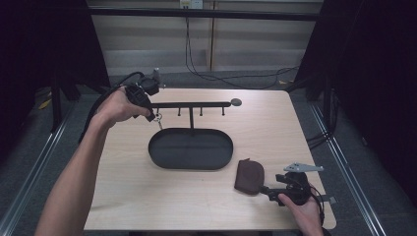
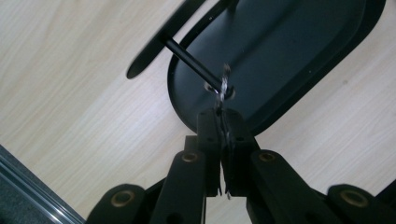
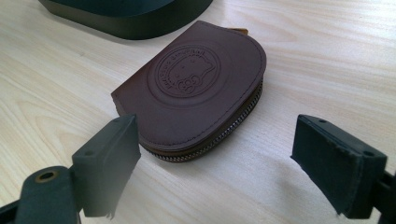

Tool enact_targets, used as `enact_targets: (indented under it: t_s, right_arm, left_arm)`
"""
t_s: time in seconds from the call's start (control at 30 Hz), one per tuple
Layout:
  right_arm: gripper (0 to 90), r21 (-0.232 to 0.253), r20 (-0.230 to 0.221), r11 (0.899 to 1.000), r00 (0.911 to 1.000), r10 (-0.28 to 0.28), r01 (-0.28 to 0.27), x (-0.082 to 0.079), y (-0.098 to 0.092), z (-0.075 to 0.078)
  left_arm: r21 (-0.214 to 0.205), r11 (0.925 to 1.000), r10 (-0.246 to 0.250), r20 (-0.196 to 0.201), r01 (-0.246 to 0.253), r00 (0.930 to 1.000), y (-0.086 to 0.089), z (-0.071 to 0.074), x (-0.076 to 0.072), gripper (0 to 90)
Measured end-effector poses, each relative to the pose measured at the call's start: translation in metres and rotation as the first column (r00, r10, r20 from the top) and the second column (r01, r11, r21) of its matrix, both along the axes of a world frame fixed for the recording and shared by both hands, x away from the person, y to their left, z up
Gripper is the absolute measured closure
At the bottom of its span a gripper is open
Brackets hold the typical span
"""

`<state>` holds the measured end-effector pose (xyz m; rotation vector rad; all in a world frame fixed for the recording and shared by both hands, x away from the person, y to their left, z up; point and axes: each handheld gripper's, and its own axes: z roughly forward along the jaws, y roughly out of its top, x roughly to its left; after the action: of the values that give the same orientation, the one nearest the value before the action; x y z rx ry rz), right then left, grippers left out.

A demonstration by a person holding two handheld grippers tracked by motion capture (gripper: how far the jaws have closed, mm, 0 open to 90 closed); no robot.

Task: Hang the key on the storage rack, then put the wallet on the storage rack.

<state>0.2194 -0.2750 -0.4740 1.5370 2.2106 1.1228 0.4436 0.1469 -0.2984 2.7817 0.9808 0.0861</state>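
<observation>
A: The left tool (image 2: 219, 122) is clamped tight on a key ring (image 2: 223, 88), and the ring sits right at the tip of a peg (image 2: 194, 62) on the black rack (image 1: 191, 104). I can't tell whether it is fully hooked over that peg.

B: So that's the weak spot. If the tool lets go now, the ring may slide off the tip and drop into the oval tray (image 1: 191, 148) beneath, or bounce out onto the worktop (image 1: 133, 187).

A: A tug sideways is the other danger. The rack stands on one thin post, so pulling on the peg could tip or shift the whole stand.

B: And the right tool (image 3: 215, 163)?

A: Wide open, low near the front edge, jaws either side of the brown zip pouch (image 3: 194, 86) but not touching it. The pouch lies flat, just beside the tray.

B: Then a careless nudge there only pushes the pouch along the wood. The ring is the real worry.
</observation>
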Motion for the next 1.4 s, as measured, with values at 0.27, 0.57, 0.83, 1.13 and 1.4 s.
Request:
enact_targets:
  t_s: [0.27, 0.57, 0.83, 1.13, 1.4]
  right_arm:
    - [14.6, 0.004, -0.005, 1.000, 1.0000, -0.003, 0.003, 0.001, 0.000, 0.000]
    - [14.6, 0.001, -0.010, 1.000, 0.9999, -0.004, 0.004, 0.002, 0.001, 0.000]
    - [14.5, -0.007, -0.005, 1.000, 1.0000, 0.002, -0.002, 0.002, 0.002, -0.001]
    - [14.5, -0.005, -0.004, 1.000, 1.0000, 0.003, -0.003, 0.002, 0.001, -0.001]
    - [14.5, -0.004, -0.005, 1.000, 1.0000, 0.001, -0.001, 0.003, 0.001, -0.001]
  left_arm:
    - [-0.035, 0.9992, 0.018, 0.016, -0.018, 0.9997, 0.011, 0.002, -0.006, 79.9]
    - [-0.171, 0.9828, 0.070, -0.007, -0.070, 0.9975, 0.028, -0.003, -0.016, 62.8]
    - [-0.258, 0.9597, 0.136, 0.078, -0.112, 0.9877, 0.041, -0.011, -0.037, 49.9]
    - [-0.330, 0.9338, 0.184, 0.111, -0.138, 0.9767, 0.056, -0.023, -0.058, 38.3]
    - [-0.333, 0.9306, 0.213, 0.155, -0.152, 0.9646, 0.063, -0.044, -0.079, 32.3]
